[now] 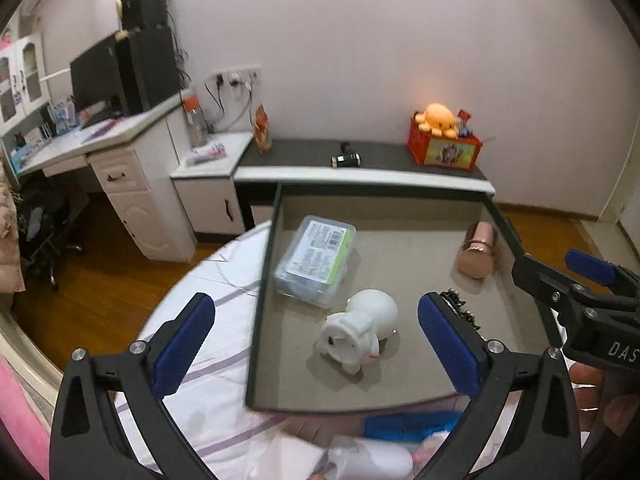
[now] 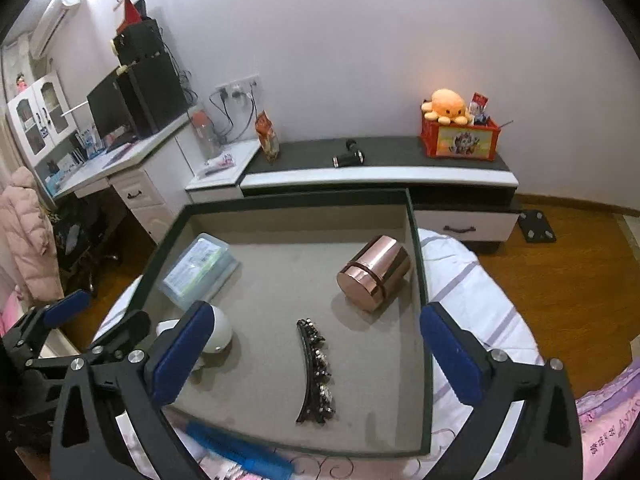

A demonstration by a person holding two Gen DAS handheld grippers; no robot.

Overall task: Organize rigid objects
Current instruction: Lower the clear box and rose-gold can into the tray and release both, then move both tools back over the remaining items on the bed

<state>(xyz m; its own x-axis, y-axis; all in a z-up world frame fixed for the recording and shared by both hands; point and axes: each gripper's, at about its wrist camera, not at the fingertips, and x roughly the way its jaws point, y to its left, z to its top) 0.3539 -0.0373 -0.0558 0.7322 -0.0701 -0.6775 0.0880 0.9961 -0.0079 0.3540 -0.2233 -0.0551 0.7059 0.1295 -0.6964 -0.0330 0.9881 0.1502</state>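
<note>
A dark-rimmed tray (image 1: 260,288) (image 2: 420,280) with a grey floor lies on a bed. In it are a clear plastic box (image 1: 316,264) (image 2: 198,270), a white toy figure (image 1: 360,330) (image 2: 218,330), a rose-gold canister (image 1: 478,250) (image 2: 374,274) on its side, and a black jewelled hair clip (image 2: 316,372) (image 1: 460,306). My left gripper (image 1: 316,350) is open and empty, hovering above the toy. My right gripper (image 2: 316,358) is open and empty, above the hair clip. Each gripper shows at the edge of the other's view.
A blue object (image 2: 240,450) (image 1: 412,426) lies on the bedsheet in front of the tray, beside some papers. Beyond are a low cabinet (image 2: 380,176), a red crate with an orange plush (image 2: 460,136), a white desk (image 1: 100,148) and wooden floor.
</note>
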